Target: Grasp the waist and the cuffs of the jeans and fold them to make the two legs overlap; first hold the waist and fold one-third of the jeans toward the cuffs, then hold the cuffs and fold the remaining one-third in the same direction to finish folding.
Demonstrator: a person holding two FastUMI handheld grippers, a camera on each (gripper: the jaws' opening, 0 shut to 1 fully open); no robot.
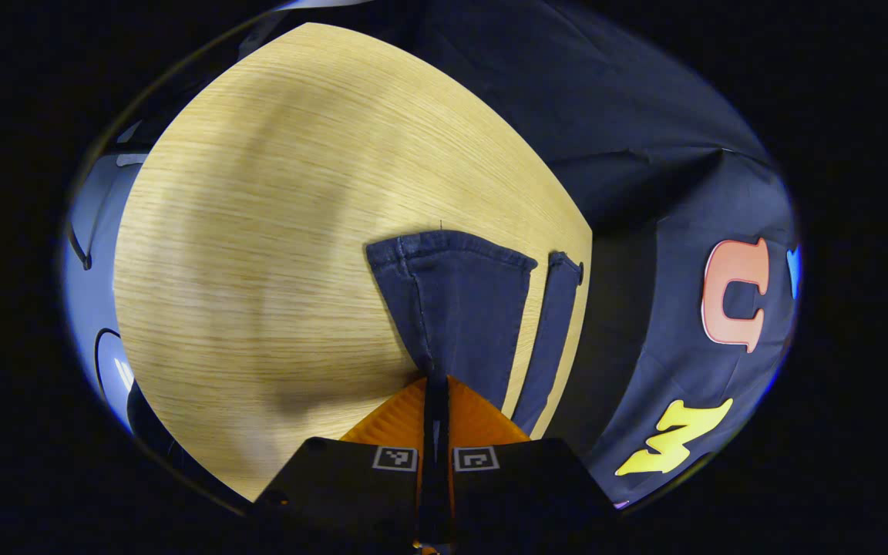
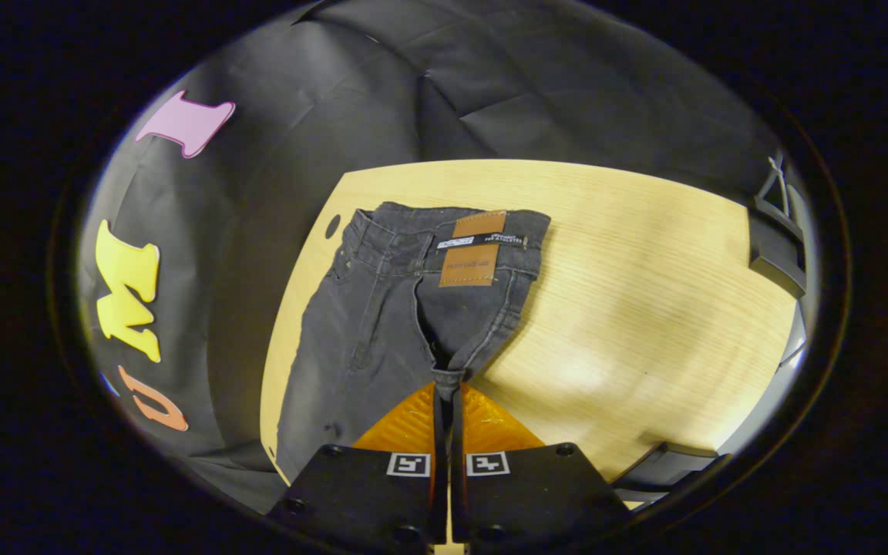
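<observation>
In the left gripper view, a dark blue jeans leg [image 1: 455, 308] runs away from my left gripper [image 1: 436, 397], its hemmed cuff [image 1: 448, 245] at the far end. The orange fingers [image 1: 394, 420] are shut on that leg's denim. The second leg [image 1: 556, 339] lies alongside to the right, by the table edge. In the right gripper view, the jeans [image 2: 359, 339] lie along the table's left side, the waist with a brown leather patch [image 2: 475, 250] farthest off. My right gripper [image 2: 446, 401] is shut on a raised fold of denim [image 2: 448, 378] below the waist.
The light wooden table [image 1: 259, 231] stretches wide to the left of the leg; the same table [image 2: 644, 293] lies open to the right of the waist. Black booth cloth [image 2: 490, 85] hangs close behind. Dark frame parts [image 2: 775, 247] stand at the table's right edge.
</observation>
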